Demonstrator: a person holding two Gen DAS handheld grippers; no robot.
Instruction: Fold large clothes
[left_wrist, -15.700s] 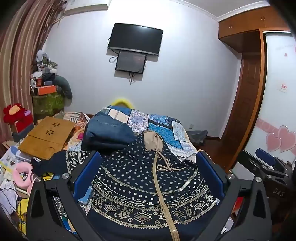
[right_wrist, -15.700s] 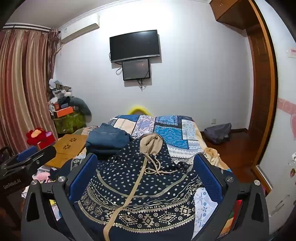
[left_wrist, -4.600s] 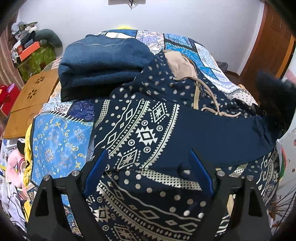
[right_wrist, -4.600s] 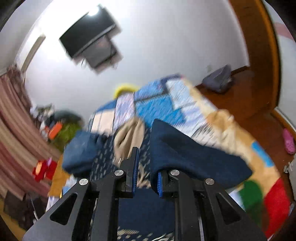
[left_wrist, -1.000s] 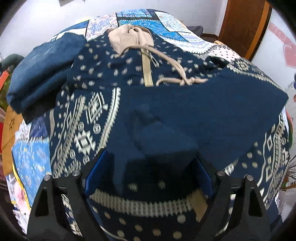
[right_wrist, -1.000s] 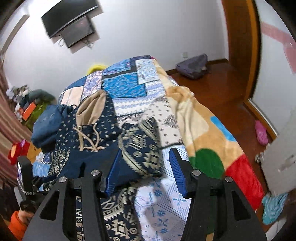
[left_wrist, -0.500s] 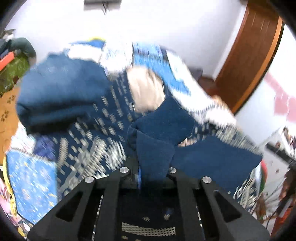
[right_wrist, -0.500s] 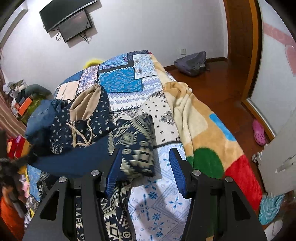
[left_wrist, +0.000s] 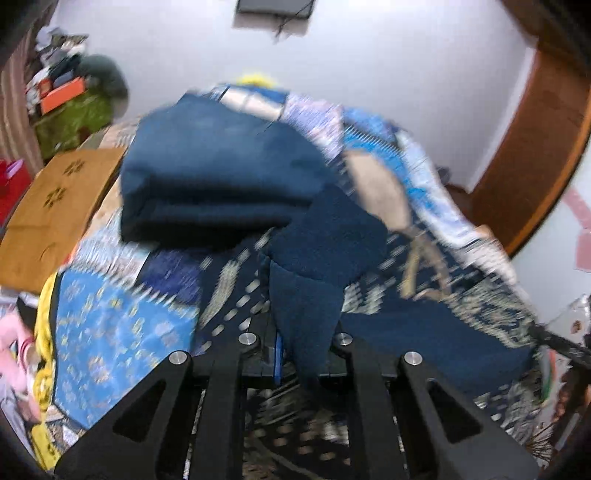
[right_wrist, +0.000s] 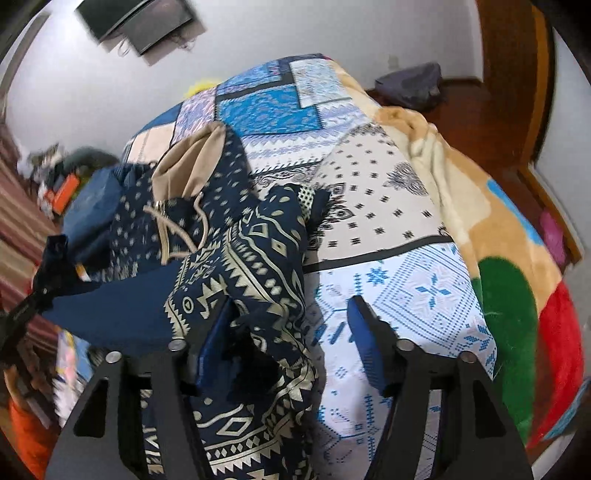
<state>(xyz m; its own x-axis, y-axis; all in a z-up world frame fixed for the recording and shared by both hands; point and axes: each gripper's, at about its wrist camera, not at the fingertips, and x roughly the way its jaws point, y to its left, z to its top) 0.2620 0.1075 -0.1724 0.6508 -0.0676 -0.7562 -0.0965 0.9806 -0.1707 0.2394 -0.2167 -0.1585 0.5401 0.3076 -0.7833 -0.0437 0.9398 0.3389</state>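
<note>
A navy patterned hoodie with a beige hood lies spread on the bed. Its plain blue inside shows on a sleeve stretched to the left. My left gripper is shut on the sleeve's plain blue end and holds it up above the hoodie body. It also shows in the right wrist view at far left. My right gripper is open, low over the folded patterned right edge, with fabric lying between its fingers.
A folded denim pile sits behind the hoodie on the patchwork bedspread. A wooden board and clutter lie to the left. A fleece blanket, the floor and a bag are on the right.
My left gripper closed on the sleeve a second ago and has lifted it and swung left. My right gripper has dropped closer to the hoodie's folded right edge, still open.
</note>
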